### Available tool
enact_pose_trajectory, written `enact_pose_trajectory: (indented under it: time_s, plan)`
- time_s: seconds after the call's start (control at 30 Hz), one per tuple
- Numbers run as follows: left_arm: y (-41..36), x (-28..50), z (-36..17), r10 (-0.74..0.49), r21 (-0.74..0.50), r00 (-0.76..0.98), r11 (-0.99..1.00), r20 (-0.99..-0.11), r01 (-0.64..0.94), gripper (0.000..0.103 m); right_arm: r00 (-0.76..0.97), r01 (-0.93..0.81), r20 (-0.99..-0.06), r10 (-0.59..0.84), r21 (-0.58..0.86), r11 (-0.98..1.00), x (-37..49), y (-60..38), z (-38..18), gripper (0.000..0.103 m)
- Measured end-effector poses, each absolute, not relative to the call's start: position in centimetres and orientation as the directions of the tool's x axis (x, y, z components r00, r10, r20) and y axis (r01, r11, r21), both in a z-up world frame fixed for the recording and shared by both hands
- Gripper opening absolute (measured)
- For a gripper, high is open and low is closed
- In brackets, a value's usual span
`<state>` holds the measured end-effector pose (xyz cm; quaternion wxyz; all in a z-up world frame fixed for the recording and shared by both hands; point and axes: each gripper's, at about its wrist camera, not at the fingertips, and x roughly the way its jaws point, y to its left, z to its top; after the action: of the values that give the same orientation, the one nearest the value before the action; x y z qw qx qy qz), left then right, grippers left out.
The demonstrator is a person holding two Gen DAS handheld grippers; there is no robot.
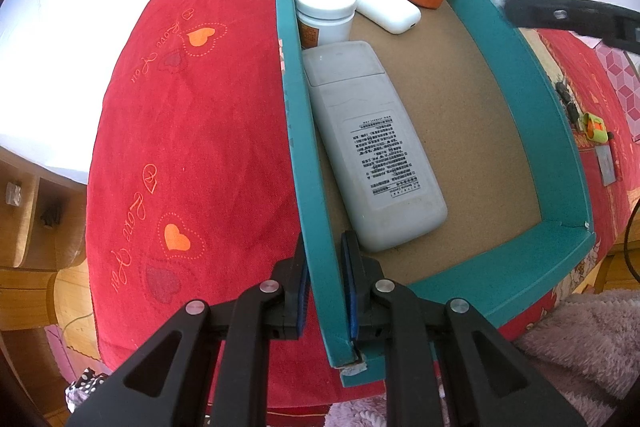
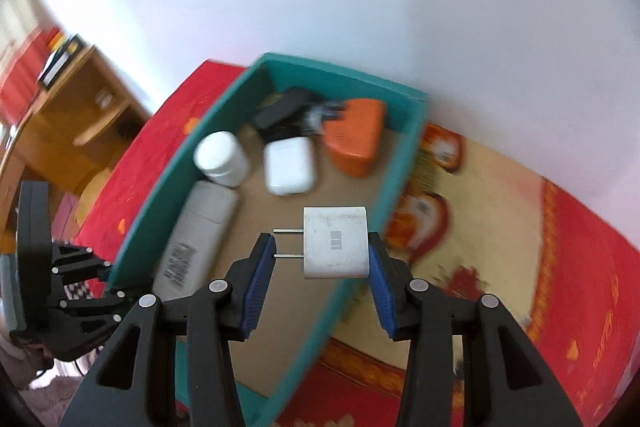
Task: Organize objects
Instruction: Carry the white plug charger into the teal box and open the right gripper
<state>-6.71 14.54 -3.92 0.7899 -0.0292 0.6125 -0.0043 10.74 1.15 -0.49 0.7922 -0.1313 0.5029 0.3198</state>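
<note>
A red cloth [image 1: 192, 147] with heart prints covers the surface beneath a teal box [image 1: 560, 163]. The left gripper [image 1: 325, 281] is clamped on the box's side wall. The right gripper [image 2: 322, 259] pinches a white plug adapter [image 2: 335, 242] above the box, where a grey remote [image 1: 372, 155] lies.

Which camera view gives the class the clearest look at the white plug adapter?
The right wrist view: the white plug adapter sits sharp and central between the right gripper pads, prongs pointing left, above the teal box. The left wrist view does not show it.
</note>
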Motion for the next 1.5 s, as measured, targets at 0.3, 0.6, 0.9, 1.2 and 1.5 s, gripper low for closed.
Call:
enact_pose_trajectory:
  time_s: [0.3, 0.6, 0.9, 1.2, 1.5]
  plan:
    - [14.6, -6.7, -3.9, -0.043, -0.052, 0.25, 0.998, -0.967, -0.028, 0.013, 0.194, -0.721, -0.929, 0.314, 0.082, 0.688, 10.5, 6.3, -4.8, 0.046]
    - [14.6, -6.7, -3.8, -0.045, -0.054, 0.252, 0.998, -0.967, -0.028, 0.013, 0.164, -0.741, -0.945, 0.282, 0.07, 0.667, 10.9, 8.4, -7.2, 0.046]
    - [14.5, -6.5, -3.8, -0.044, -0.052, 0.249, 0.998, -0.967, -0.024, 0.013, 0.193, -0.754, -0.944, 0.269, 0.032, 0.656, 10.8, 10.0, -7.8, 0.046]
    - [14.5, -6.6, -3.8, -0.045, -0.053, 0.251, 0.998, -0.967, -0.026, 0.013, 0.218, -0.742, -0.936, 0.277, 0.025, 0.67, 10.3, 9.3, -7.5, 0.047]
    - [14.7, -7.1, -3.8, -0.051, -0.059, 0.263, 0.998, -0.963, -0.023, 0.014, 0.237, -0.723, -0.935, 0.265, 0.012, 0.691, 10.3, 9.5, -7.5, 0.047]
